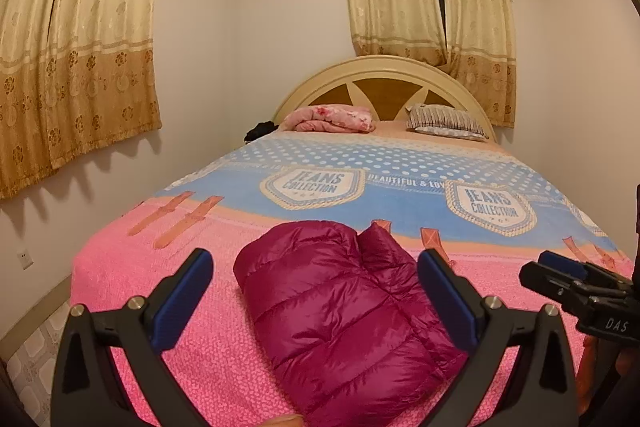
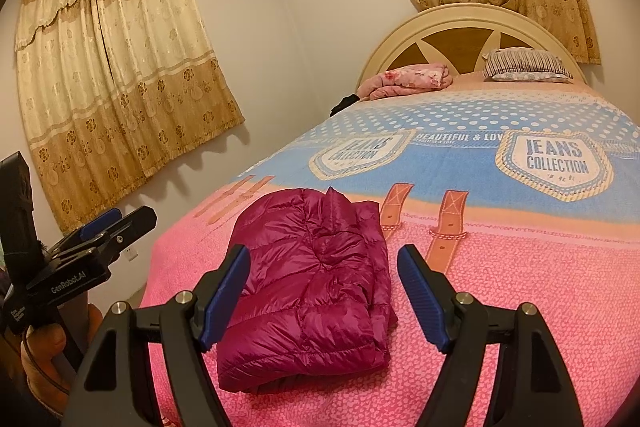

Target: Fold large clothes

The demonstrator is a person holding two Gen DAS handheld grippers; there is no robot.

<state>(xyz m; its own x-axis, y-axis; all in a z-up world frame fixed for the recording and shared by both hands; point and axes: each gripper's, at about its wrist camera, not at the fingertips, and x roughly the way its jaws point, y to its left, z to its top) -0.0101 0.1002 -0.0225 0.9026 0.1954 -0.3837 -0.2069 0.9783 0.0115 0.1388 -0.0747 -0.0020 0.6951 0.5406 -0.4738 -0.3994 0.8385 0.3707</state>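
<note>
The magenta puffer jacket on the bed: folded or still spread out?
Folded. The magenta puffer jacket lies as a compact, layered bundle on the pink bedspread, with no sleeves spread out; both grippers are open and clear of it.

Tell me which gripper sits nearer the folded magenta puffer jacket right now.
Hard to separate: both hover open just short of the jacket. The left gripper frames it from the jacket's left-hand side, the right gripper from its right, neither touching.
</note>
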